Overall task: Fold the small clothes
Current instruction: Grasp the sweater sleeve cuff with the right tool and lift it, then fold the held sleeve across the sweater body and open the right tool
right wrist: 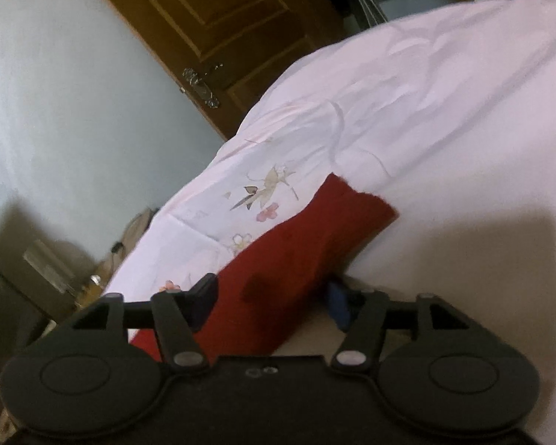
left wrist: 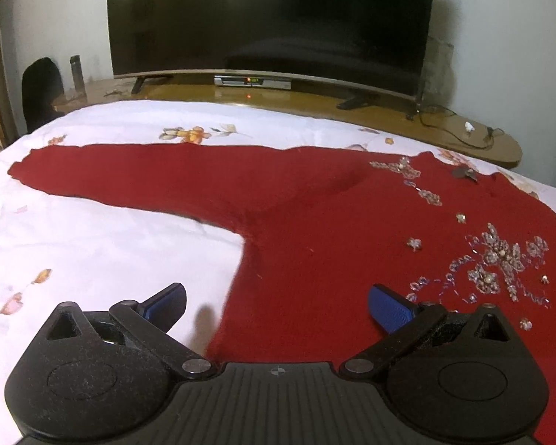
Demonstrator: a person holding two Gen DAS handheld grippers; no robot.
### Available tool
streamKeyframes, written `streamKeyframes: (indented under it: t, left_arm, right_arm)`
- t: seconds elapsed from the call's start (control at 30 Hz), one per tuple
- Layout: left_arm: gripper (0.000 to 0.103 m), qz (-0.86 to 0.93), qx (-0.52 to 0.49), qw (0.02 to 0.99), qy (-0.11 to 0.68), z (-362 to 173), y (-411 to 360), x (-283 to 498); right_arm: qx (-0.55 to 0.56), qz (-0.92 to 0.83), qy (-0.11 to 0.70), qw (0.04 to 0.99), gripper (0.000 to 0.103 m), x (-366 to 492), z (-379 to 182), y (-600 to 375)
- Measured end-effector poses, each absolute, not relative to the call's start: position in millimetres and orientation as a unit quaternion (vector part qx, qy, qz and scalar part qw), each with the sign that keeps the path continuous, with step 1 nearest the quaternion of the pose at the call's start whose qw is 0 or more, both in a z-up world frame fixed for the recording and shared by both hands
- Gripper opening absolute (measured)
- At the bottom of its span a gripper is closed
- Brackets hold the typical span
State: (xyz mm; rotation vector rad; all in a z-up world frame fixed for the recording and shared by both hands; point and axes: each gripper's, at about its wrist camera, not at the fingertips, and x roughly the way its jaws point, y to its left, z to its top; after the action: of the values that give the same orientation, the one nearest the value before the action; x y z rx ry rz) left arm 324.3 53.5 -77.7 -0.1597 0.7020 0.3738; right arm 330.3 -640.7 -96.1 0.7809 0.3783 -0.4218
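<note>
A red knitted sweater (left wrist: 315, 222) with beaded flowers (left wrist: 500, 259) lies flat on a white floral bedsheet (left wrist: 92, 241). One sleeve (left wrist: 129, 174) stretches out to the left. My left gripper (left wrist: 278, 296) is open just above the sweater's side edge below the armpit, one blue pad (left wrist: 170, 298) over the sheet and the other over the red knit. In the right wrist view the other red sleeve (right wrist: 315, 230) runs between the fingers of my right gripper (right wrist: 270, 294). Both pads sit against its sides, and the fabric is creased between them. Its cuff points away.
A large dark television (left wrist: 270, 18) stands on a wooden cabinet (left wrist: 315, 100) beyond the bed's far edge, with a bottle (left wrist: 77, 72) at the left. A wooden door (right wrist: 211, 18) and a grey wall lie past the bed's edge in the right wrist view.
</note>
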Motion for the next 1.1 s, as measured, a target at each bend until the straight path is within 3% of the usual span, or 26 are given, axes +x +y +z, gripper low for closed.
streamKeyframes:
  t: [0.03,0.13,0.43,0.73,1.1]
  left_arm:
    - [0.103,0.182,-0.076,0.919,0.340,-76,55,322]
    - [0.103,0.181,-0.074,0.921,0.338,-71,62,318]
    - [0.103,0.186,-0.089,0.917,0.343,-72,95,310]
    - [0.103,0.176,-0.120,0.916,0.340,-76,136,288]
    - [0.103,0.225,-0.128,0.904,0.341,-79,206,253]
  right_arm:
    - [0.381,-0.201,0.182,0.884,0.061,332,-96,-643]
    - [0.369,-0.207,0.214,0.881,0.009,345,-93,-646]
    - [0.268,-0.198,0.216,0.918,0.007,353,-54,-603]
    - [0.155,-0.076,0.194,0.966,0.007,373,7,-457]
    - [0.101,0.096,0.254,0.957,0.007,401,-14,-253]
